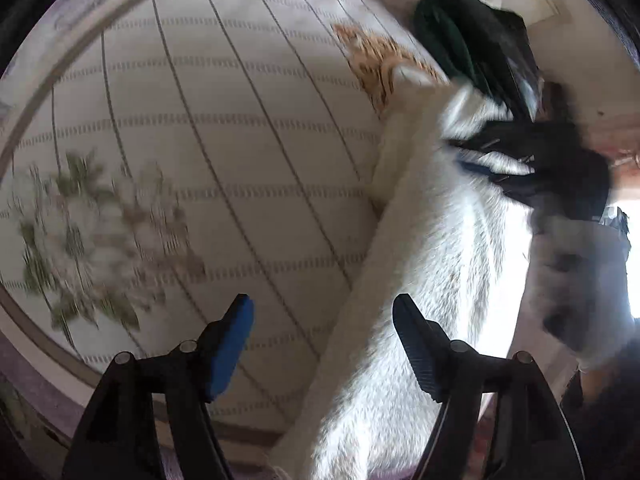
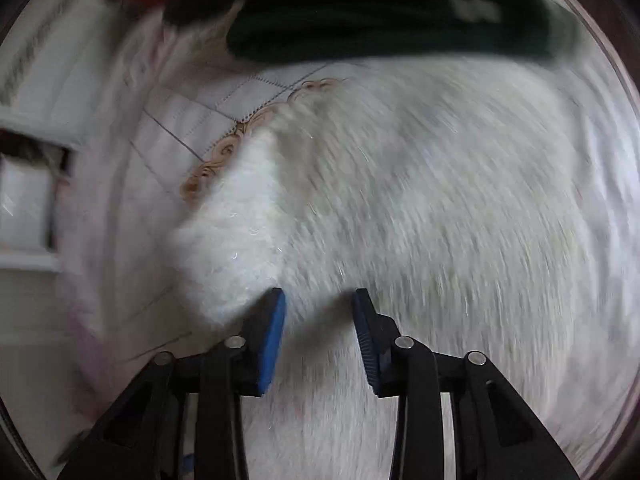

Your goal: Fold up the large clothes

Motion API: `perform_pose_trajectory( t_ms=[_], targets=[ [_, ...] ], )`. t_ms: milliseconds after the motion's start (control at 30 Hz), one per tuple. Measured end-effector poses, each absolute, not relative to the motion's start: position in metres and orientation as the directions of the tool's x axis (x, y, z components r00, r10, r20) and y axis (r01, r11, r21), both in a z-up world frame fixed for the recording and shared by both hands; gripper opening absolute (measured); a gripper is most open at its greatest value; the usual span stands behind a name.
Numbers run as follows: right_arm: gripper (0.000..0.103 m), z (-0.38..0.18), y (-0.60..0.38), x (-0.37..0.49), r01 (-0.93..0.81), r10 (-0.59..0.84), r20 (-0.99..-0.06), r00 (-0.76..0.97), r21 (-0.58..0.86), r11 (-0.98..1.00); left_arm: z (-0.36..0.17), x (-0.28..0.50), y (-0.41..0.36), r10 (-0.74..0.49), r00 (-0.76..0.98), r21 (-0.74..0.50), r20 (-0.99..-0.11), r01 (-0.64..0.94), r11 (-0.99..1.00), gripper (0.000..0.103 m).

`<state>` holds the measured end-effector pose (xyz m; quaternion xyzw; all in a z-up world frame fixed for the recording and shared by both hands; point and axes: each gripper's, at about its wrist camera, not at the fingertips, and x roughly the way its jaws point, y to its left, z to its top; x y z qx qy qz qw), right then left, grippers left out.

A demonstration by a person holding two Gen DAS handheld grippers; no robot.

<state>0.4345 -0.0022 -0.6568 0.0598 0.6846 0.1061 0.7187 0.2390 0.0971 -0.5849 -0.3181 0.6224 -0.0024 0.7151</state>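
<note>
Fluffy white fleece garment lies directly beneath the half-parted, empty right hand-held gripper; left hand-held gripper released beside its edge.

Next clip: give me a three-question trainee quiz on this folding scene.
1. True or false: the left gripper has its jaws apart with nothing pinched.
2. What colour is the fuzzy garment under the right gripper? A red, B white, C blue.
3. Fill in: the dark green clothes lie ___ the white garment in the right wrist view.

Key: 1 true; 2 B; 3 beyond.
</note>
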Motion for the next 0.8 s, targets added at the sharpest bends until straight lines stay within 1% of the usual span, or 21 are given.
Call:
perform_pose_trajectory(
  t_ms=[33,67,100,167,233,267,333,400,467,500,567,667,733,800],
  targets=[
    [0.036,-0.676,0.01,0.444,-0.091,0.19,-0.982,-0.013,0.191,0.977,-0.585,0.245,0.098,-0.394,0.23,-0.456,-0.89,-0.4,0.795,0.07],
    [0.036,-0.68,0.011,0.457,-0.097,0.169,-0.985,-0.023,0.17,0.981,-0.585,0.25,0.097,-0.398,0.234,-0.461,-0.887,-0.404,0.79,0.07],
    [0.036,-0.681,0.024,0.455,-0.106,0.149,-0.988,-0.031,0.151,0.983,-0.585,0.256,0.097,-0.411,0.236,-0.473,-0.881,-0.405,0.782,0.07],
    [0.036,-0.665,0.026,0.466,-0.137,0.124,-0.989,-0.078,0.134,0.981,-0.582,0.262,0.099,-0.422,0.244,-0.487,-0.873,-0.4,0.777,0.07],
    [0.036,-0.638,0.026,0.476,-0.107,0.17,-0.984,-0.058,0.175,0.979,-0.583,0.246,0.119,-0.428,0.253,-0.496,-0.868,-0.382,0.78,0.07],
    [0.036,-0.62,0.037,0.484,-0.096,0.213,-0.977,-0.006,0.212,0.972,-0.581,0.25,0.12,-0.425,0.256,-0.494,-0.868,-0.373,0.785,0.07],
    [0.036,-0.602,0.022,0.485,-0.1,0.24,-0.968,0.07,0.233,0.967,-0.579,0.256,0.125,-0.418,0.264,-0.491,-0.869,-0.361,0.793,0.07],
    [0.036,-0.617,0.026,0.496,-0.097,0.229,-0.971,0.069,0.222,0.97,-0.584,0.262,0.123,-0.412,0.258,-0.483,-0.874,-0.357,0.8,0.07],
    [0.036,-0.681,0.044,0.503,-0.072,0.203,-0.976,-0.081,0.208,0.975,-0.585,0.266,0.124,-0.403,0.252,-0.472,-0.88,-0.363,0.803,0.07],
    [0.037,-0.699,0.036,0.493,-0.069,0.205,-0.977,-0.059,0.209,0.975,-0.585,0.267,0.125,-0.403,0.249,-0.471,-0.881,-0.363,0.804,0.07],
    [0.038,-0.684,0.041,0.499,-0.087,0.195,-0.978,-0.068,0.201,0.976,-0.581,0.267,0.126,-0.404,0.258,-0.475,-0.878,-0.357,0.804,0.07],
    [0.039,-0.644,0.018,0.486,-0.089,0.291,-0.956,-0.031,0.292,0.952,-0.573,0.258,0.13,-0.421,0.243,-0.483,-0.874,-0.338,0.807,0.07],
    [0.047,-0.612,-0.029,0.456,-0.044,0.359,-0.933,0.002,0.359,0.932,-0.568,0.247,0.131,-0.432,0.225,-0.485,-0.873,-0.318,0.815,0.07],
    [0.077,-0.594,-0.071,0.414,-0.003,0.385,-0.923,0.031,0.385,0.923,-0.568,0.237,0.128,-0.458,0.196,-0.498,-0.867,-0.296,0.815,0.07]
  ],
)
